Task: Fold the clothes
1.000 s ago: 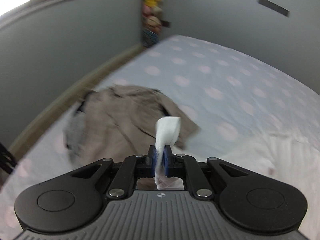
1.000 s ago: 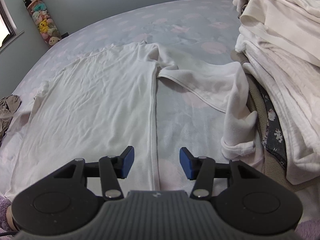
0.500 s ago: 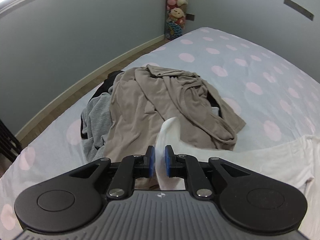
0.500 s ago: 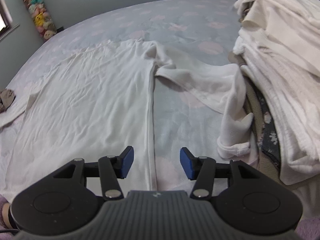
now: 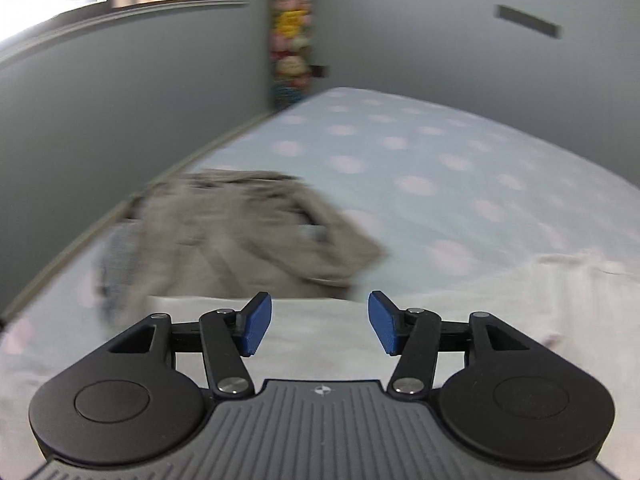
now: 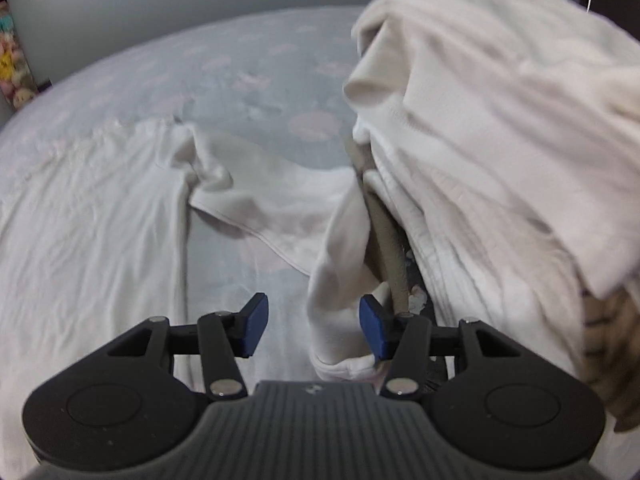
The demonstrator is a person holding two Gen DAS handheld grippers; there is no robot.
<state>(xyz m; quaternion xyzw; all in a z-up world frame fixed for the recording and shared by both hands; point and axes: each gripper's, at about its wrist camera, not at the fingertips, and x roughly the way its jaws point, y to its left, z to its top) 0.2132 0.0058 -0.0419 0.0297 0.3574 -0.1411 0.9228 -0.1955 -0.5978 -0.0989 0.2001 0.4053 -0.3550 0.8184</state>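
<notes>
A white long-sleeved shirt (image 6: 100,208) lies spread flat on the dotted bed sheet (image 6: 248,80). Its right sleeve (image 6: 340,264) bends down beside a clothes pile, and the cuff sits between my right gripper's (image 6: 314,324) fingers, close to the right pad. That gripper is open and does not pinch the cuff. In the left wrist view the jaws of my left gripper (image 5: 319,316) are opening, with nothing pressed between the pads. The shirt's white cloth (image 5: 320,344) lies flat on the bed under them.
A crumpled beige garment (image 5: 240,232) on grey clothing lies ahead-left of the left gripper, near the bed's edge and the grey wall. A tall pile of white clothes (image 6: 500,140) rises at the right. Soft toys (image 5: 292,40) hang in the corner.
The left gripper has let go of the white sleeve end it pinched, and the cloth now lies flat. The right gripper shifted right, so the hanging cuff is now between its fingers.
</notes>
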